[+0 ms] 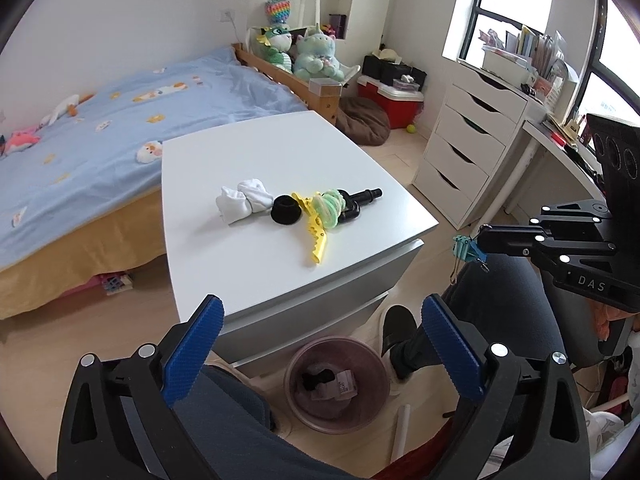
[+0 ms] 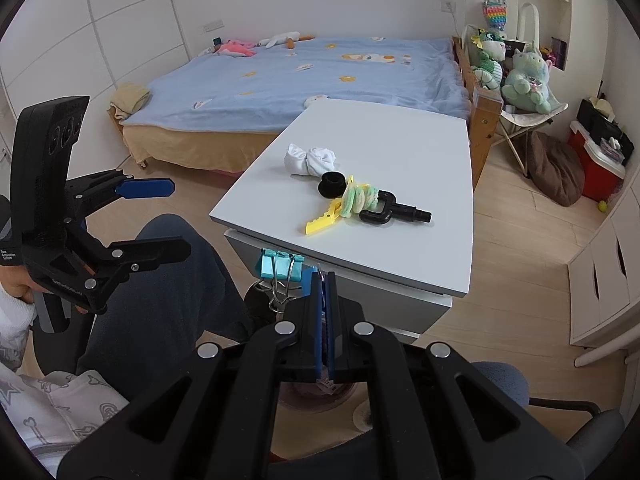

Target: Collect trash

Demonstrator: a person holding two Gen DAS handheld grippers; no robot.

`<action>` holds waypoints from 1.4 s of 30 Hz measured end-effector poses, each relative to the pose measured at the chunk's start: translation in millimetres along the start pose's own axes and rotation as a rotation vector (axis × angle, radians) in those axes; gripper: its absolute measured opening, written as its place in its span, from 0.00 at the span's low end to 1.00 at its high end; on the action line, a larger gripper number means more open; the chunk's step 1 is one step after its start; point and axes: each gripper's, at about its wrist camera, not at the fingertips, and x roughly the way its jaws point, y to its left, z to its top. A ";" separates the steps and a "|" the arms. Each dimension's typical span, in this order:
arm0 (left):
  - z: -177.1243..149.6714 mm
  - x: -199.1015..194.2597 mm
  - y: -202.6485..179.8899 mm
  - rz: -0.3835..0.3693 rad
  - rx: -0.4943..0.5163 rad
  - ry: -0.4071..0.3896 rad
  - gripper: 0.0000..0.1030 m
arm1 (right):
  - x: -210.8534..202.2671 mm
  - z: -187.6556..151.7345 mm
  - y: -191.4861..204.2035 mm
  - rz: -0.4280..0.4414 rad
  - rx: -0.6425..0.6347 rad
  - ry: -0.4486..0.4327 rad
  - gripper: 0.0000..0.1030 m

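Left wrist view: left gripper (image 1: 322, 354) spread wide, nothing between its blue pads (image 1: 196, 350), hanging over the person's lap and a pinkish trash bin (image 1: 338, 386) on the floor below the white table (image 1: 280, 152). Bin holds a black scrap and a tag. On the table, in a row: white sock (image 1: 244, 200), black ring (image 1: 286, 210), yellow clip (image 1: 314, 232), green hair tie (image 1: 330, 208), black tube piece (image 1: 360, 200). Right gripper (image 1: 482, 240) at right, pinching a teal binder clip (image 1: 464, 246) off the table's edge. Right wrist view: right gripper (image 2: 325, 280) closed tight on the binder clip's (image 2: 278, 266) wire handle, clip dangling left of the fingers, just before the table's near edge. Left gripper (image 2: 176, 216) at left, fingers well apart.
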 end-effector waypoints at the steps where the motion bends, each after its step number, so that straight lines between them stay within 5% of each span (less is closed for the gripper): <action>1: 0.0 -1.1 1.1 0.004 -0.002 -0.002 0.93 | 0.3 -0.1 1.2 0.003 -0.002 0.001 0.01; 21: -4.3 -10.4 16.2 0.031 -0.048 -0.018 0.93 | 13.6 3.0 17.7 0.068 -0.050 0.034 0.04; 22: -4.2 -10.4 16.4 0.032 -0.048 -0.018 0.93 | 14.8 3.1 17.2 0.066 -0.048 0.036 0.13; 23: -4.3 -10.6 16.9 0.033 -0.049 -0.017 0.93 | 14.9 2.3 16.5 0.059 -0.045 0.036 0.37; 25: -4.5 -10.8 17.5 0.032 -0.048 -0.017 0.93 | 11.6 2.3 12.7 0.052 -0.026 0.011 0.69; 28: -4.1 -9.2 18.3 0.032 -0.047 -0.013 0.93 | 8.4 3.6 8.5 0.032 -0.002 -0.009 0.87; 42: -5.0 -4.8 13.7 0.034 -0.030 -0.004 0.93 | 5.2 5.6 -7.0 -0.023 0.075 -0.027 0.94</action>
